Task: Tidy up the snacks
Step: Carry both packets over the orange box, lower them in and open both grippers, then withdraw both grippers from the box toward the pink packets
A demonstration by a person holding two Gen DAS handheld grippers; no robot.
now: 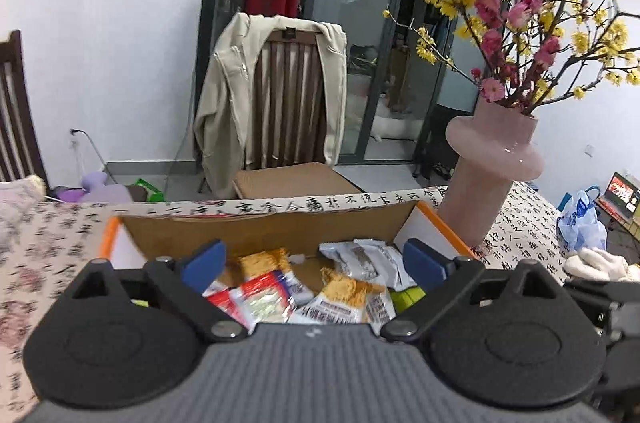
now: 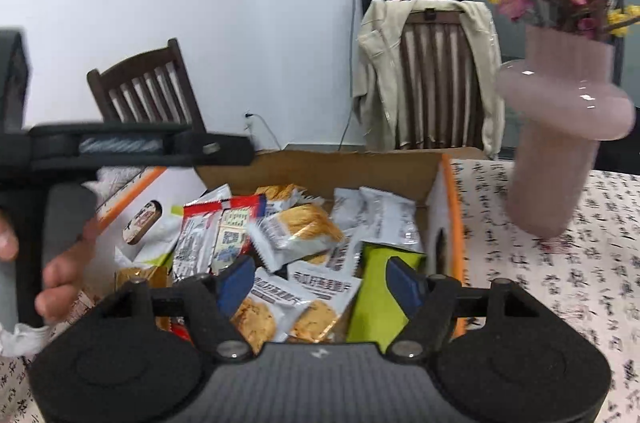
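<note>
Our left gripper (image 1: pixel 314 261) hangs over the near side of the cardboard box (image 1: pixel 280 229), its blue fingers (image 1: pixel 208 259) spread wide with nothing between them. Low in the centre of the left wrist frame, just beyond and below those fingers, lie the snack packets (image 1: pixel 340 293): a red-and-white one at lower left of the gap, orange cracker packs in the middle, silver-white pouches toward the right finger. None touches a finger.

Our right gripper (image 2: pixel 320 283) also stands apart, its fingers (image 2: pixel 236 283) partly spread and gripping nothing. In the right wrist view a white cookie packet (image 2: pixel 280 303) sits in the gap between them at lower centre, and a lime-green pack (image 2: pixel 372 299) lies just beside the right finger; we cannot tell whether it touches. Further up the frame the box holds a heap of wrapped crackers, red-edged packets and silver pouches, filling it to the far cardboard wall. The box has orange edges and white side panels.

At the left of the right wrist frame we see a hand (image 2: pixel 60 275) around the other gripper's handle.

The box rests on a surface (image 2: pixel 560 263) covered with a calligraphy-print cloth. A pink vase (image 1: pixel 488 163) with red and yellow blossoms stands just right of the box. Behind, in the upper centre, a chair (image 1: pixel 288 95) carries a beige jacket.
</note>
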